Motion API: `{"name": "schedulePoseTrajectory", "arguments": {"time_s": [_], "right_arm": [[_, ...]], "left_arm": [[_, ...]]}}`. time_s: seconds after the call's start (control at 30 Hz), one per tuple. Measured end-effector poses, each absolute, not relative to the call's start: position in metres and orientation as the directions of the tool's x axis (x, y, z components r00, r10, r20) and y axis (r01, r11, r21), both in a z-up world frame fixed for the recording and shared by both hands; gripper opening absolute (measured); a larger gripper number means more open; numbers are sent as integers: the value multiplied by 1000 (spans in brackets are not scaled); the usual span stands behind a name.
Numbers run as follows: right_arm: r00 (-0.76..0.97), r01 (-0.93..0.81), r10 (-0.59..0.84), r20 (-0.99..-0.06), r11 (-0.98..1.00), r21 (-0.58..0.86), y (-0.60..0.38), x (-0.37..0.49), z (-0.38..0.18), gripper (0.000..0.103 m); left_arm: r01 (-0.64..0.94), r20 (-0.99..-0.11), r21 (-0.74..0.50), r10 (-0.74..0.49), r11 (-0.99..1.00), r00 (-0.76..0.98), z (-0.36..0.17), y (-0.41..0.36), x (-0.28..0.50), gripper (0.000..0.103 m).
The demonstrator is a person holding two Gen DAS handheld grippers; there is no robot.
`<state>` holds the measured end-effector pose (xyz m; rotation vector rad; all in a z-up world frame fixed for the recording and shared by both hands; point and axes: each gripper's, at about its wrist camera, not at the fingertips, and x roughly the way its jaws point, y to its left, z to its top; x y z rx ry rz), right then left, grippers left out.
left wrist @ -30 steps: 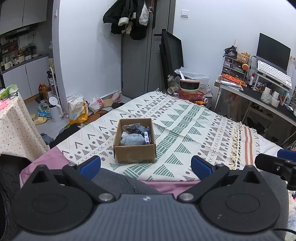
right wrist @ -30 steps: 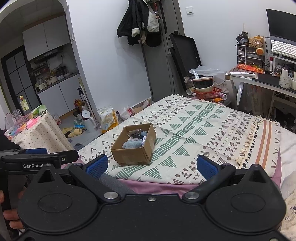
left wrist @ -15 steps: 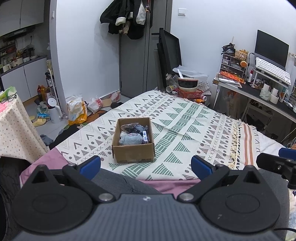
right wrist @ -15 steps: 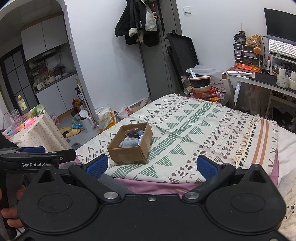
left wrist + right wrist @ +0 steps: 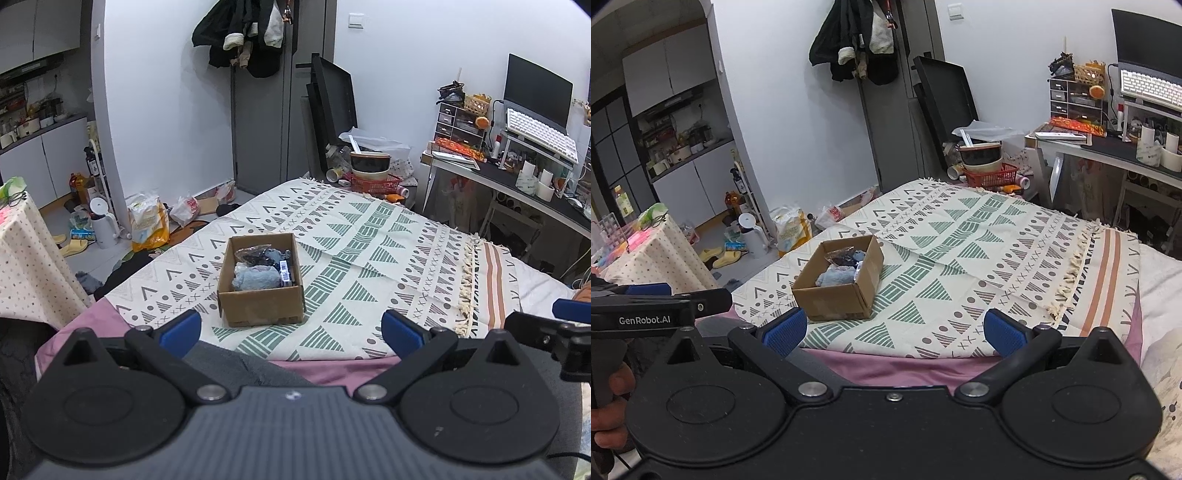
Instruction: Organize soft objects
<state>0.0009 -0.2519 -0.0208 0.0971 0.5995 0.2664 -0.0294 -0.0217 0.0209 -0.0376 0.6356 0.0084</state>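
A brown cardboard box (image 5: 260, 306) stands on the patterned blanket (image 5: 369, 258) on the bed; it also shows in the right wrist view (image 5: 834, 299). Inside lie a light blue soft bundle (image 5: 256, 277), a dark item in clear plastic (image 5: 258, 255) and a small pack with a barcode label (image 5: 284, 267). My left gripper (image 5: 291, 328) is open and empty, held back from the bed's near edge, in front of the box. My right gripper (image 5: 892, 330) is open and empty, to the right of the left one, the box ahead on its left.
A dotted-cloth side table (image 5: 26, 266) stands left of the bed. Bags, slippers and a white kettle (image 5: 101, 225) litter the floor. A cluttered desk with monitor and keyboard (image 5: 539, 133) stands right. A red basket with bowls (image 5: 373, 173) sits beyond the bed's far end.
Both grippers have drawn back and risen slightly, so the box looks a little farther away. Both stay open and empty. Nothing on the bed has moved.
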Motion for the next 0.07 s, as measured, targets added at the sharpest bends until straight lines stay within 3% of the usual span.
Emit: {"name": "schedulePoseTrajectory", "arguments": {"time_s": [0.07], "right_arm": [[793, -214, 272, -546, 962, 169, -253, 5, -23, 103]], "left_arm": [[-17, -596, -35, -7, 999, 803, 20, -21, -24, 103]]}}
